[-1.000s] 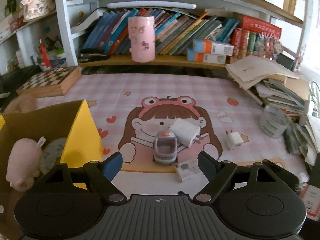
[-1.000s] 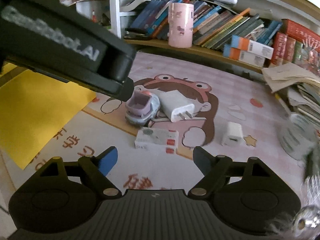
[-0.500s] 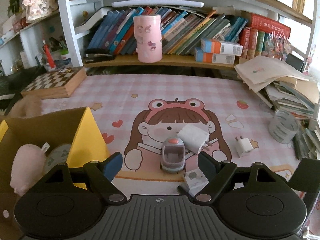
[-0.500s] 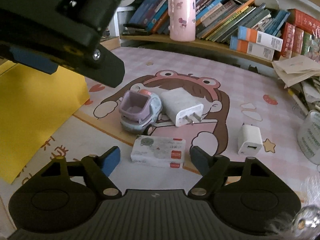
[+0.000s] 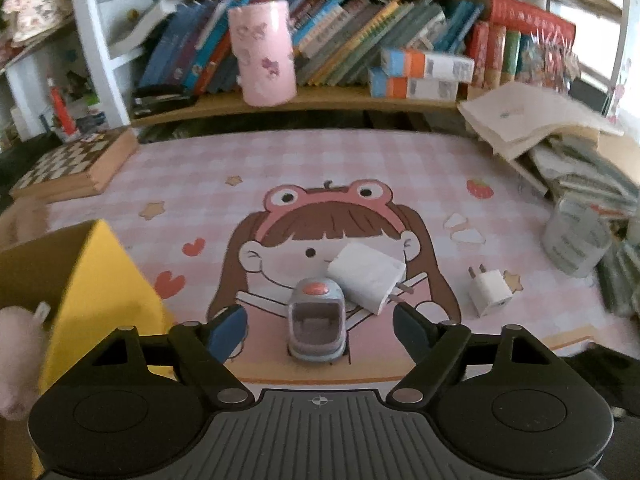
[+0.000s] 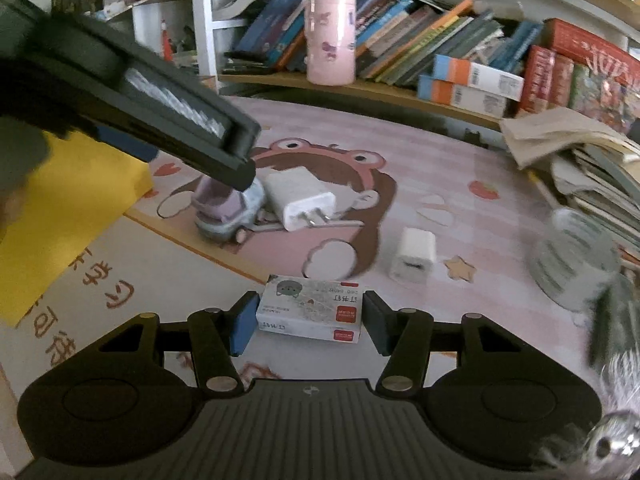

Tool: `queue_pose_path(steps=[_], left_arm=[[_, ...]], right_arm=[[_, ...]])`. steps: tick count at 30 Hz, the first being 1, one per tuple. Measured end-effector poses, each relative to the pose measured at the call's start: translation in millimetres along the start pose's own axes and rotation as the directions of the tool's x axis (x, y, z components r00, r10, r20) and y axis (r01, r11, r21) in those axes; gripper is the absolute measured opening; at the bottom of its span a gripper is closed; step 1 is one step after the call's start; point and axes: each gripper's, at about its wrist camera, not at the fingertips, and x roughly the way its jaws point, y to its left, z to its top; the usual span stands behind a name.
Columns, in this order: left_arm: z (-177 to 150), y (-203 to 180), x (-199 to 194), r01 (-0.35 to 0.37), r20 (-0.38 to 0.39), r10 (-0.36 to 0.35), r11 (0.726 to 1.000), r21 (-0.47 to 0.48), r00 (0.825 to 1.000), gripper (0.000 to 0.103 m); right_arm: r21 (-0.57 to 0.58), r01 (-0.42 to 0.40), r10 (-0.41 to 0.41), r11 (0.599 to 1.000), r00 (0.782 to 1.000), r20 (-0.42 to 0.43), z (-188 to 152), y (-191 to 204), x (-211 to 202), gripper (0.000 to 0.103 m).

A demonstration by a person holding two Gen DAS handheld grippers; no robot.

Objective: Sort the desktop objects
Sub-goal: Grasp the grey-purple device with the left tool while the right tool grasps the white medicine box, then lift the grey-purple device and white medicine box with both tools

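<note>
Sorting partly done, by the look of it: yellow cardboard box [image 5: 100, 280] at left edge of the left wrist view already holds a pink plush toy [image 5: 18, 356]; everything else lies out on the cartoon desk mat [image 5: 320, 168]. Right gripper [image 6: 308, 320] sits low at frame bottom centre, its blue pads against both short ends of a white staple box [image 6: 310, 308]: gripped, though the box rests on the mat, not lifted. Left gripper [image 5: 320, 326] is lined up behind the small lilac toy car [image 5: 316, 320] at lower centre; jaws wide of it on both sides and closing, pads not touching. Large white plug charger [image 5: 366, 276] leans against the car's upper right side, so a pinch there may nudge it. Small white charger cube [image 5: 490, 294] lies apart at lower right, near a grey tape roll [image 5: 576, 240]. Judgement: four loose items remain to be boxed; two are being taken now.
</note>
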Motion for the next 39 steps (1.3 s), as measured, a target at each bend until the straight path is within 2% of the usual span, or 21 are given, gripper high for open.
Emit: queue_pose_path(steps=[4, 7, 9, 11, 12, 17, 22, 24, 31, 39], left_arm=[[0, -1, 26, -0.002, -0.054, 0.001, 1.0, -0.021, 0.999, 0.068], [0, 1, 40, -0.026, -0.067, 0.024, 0.999, -0.029, 0.997, 0.065], [-1, 3, 45, -0.037, -0.075, 0.035, 0.999, -0.026, 0.997, 0.056], [-1, 5, 50, -0.019, -0.092, 0.016, 0.999, -0.029, 0.996, 0.041], [-2, 7, 51, 0.0, -0.094, -0.003, 0.999, -0.038, 0.996, 0.04], [-5, 9, 42, 0.008, -0.073, -0.013, 0.998, -0.067, 0.997, 0.039], [-7, 13, 10, 0.077, -0.022, -0.08, 0.991, -0.114, 0.997, 0.039], [-10, 15, -5, 0.109, -0.004, -0.11, 0.985, -0.137, 0.994, 0.039], [-27, 14, -53, 0.162, 0.063, -0.155, 0.979, -0.126, 0.986, 0.039], [-49, 28, -96, 0.227, 0.116, -0.21, 0.961, -0.159, 0.971, 0.039]], right_arm=[[0.032, 0.01, -0.01, 0.999, 1.0, -0.016, -5, -9, -11, 0.053], [0.057, 0.02, -0.019, 0.998, 1.0, -0.019, -8, -13, -20, 0.053], [0.065, 0.025, -0.024, 0.998, 1.0, -0.02, -10, -14, -25, 0.053], [0.069, 0.034, -0.033, 0.997, 0.999, -0.018, -11, -15, -30, 0.053], [0.072, 0.039, -0.038, 0.997, 0.999, -0.018, -12, -15, -32, 0.053], [0.088, 0.06, -0.058, 0.994, 0.998, -0.018, -14, -18, -41, 0.053], [0.106, 0.07, -0.07, 0.992, 0.998, -0.011, -18, -17, -50, 0.053], [0.111, 0.071, -0.071, 0.991, 0.997, -0.009, -19, -15, -54, 0.053], [0.111, 0.06, -0.063, 0.992, 0.998, 0.021, -19, -2, -77, 0.053], [0.105, 0.077, -0.082, 0.991, 0.996, 0.043, -21, 16, -105, 0.053]])
